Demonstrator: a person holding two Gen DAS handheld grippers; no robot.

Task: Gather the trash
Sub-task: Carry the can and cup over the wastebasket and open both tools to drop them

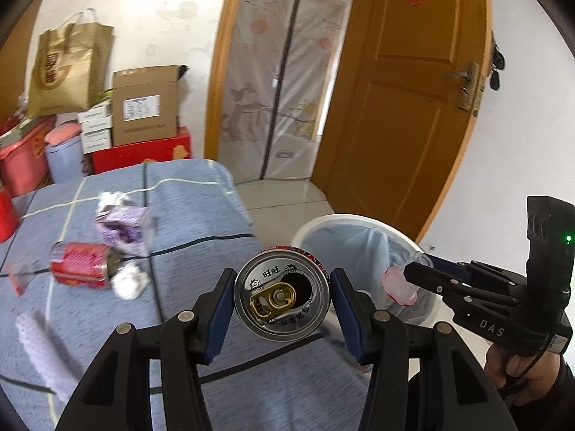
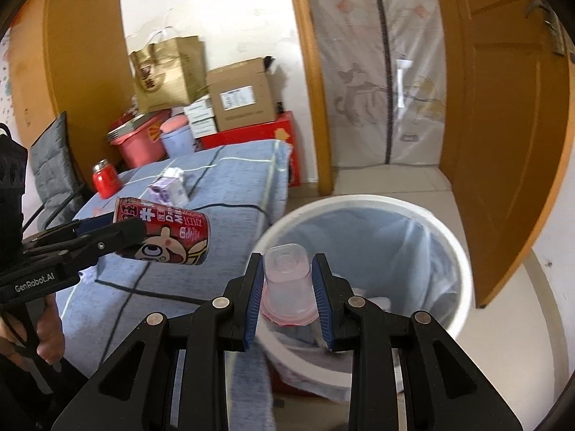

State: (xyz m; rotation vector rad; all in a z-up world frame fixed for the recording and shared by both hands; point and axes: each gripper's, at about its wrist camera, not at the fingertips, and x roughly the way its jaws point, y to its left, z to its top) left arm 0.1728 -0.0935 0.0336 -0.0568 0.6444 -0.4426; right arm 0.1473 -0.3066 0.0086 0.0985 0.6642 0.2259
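Left claw (image 1: 282, 296): closed on a red can (image 1: 282, 292), pads on its two sides, open top facing my camera; I hold it above the table (image 1: 201, 194) edge, just short of the bin (image 1: 359, 221).
Right claw (image 2: 287, 289): clamped on a clear cup (image 2: 287, 283) with a pink rim, held over the near rim of the bin.
Cup risk: it sits over the rim, not the middle; if I let go here it may strike the rim and bounce to the floor.
Can risk: round smooth metal in a side pinch could roll or slip out, and a release now would drop it on the table, not in the bin.
Spill risk: the can's mouth is open; I cannot tell if any liquid is left, so tipping may dribble on the cloth.
Clash risk: both claws head for one bin and could knock together.
Left on table: second can (image 1: 81, 264), purple carton (image 1: 124, 228), tissue wads (image 1: 131, 282).
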